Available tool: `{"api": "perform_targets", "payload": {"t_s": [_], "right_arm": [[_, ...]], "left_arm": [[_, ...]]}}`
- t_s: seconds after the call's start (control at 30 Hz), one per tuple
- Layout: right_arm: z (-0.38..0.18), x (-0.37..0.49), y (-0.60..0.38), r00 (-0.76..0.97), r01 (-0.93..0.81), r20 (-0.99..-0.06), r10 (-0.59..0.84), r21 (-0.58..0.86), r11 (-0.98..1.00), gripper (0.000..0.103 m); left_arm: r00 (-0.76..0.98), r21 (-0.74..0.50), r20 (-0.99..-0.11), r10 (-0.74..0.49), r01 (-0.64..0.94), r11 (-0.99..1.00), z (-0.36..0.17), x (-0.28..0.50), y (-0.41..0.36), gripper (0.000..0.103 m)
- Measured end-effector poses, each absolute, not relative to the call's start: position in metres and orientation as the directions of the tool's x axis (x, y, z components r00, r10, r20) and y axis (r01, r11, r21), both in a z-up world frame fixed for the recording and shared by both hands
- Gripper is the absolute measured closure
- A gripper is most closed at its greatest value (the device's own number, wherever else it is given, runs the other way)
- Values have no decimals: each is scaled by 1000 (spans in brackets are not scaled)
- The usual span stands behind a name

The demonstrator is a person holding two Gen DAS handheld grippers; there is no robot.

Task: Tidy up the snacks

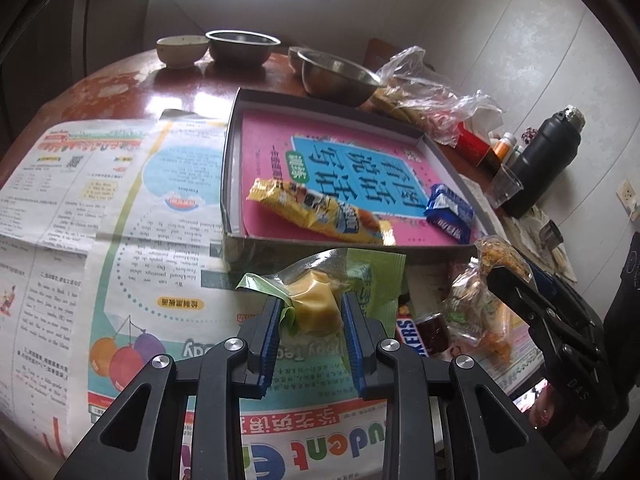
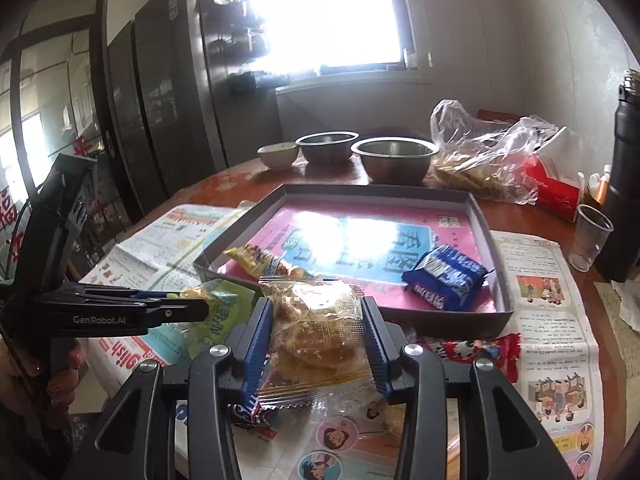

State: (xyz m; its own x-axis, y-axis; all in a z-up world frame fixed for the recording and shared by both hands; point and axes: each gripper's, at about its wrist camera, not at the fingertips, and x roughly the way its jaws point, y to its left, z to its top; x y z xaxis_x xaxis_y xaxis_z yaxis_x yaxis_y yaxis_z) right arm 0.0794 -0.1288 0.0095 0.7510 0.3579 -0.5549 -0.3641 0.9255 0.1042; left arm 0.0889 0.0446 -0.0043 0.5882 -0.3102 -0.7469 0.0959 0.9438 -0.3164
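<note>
**Snacks: two soft packets, both held by the middle**

Your left gripper (image 1: 311, 312) was clamped on the green-wrapped cake (image 1: 316, 304), your right gripper (image 2: 318, 340) on the clear-wrapped pastry (image 2: 320, 332), both just short of the tray (image 2: 486, 216). Both looked light, crinkly and crushable; a gentle squeeze on the bulk suited them.

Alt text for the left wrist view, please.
The left gripper pinches a green-wrapped yellow snack above a newspaper. Beyond it, a shallow box holds a yellow bar and a blue packet.
</note>
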Motion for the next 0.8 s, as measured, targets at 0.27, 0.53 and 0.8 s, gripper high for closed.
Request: {"api": "perform_targets", "payload": {"t_s": [0.27,0.53,0.8], "right_arm": [[18,79,-145,778,-325,-528,341,126,937,59],[18,79,-158,791,-297,-517,327,142,944,59],[19,81,-170,801,-277,-506,321,162,947,59]], "left_arm": [[611,-311,-728,-309,108,944,10,89,37,73],[625,-304,-717,-308,118,945,20,96,28,73],[633,-301,-710,-308,121,946,26,107,18,73]]}}
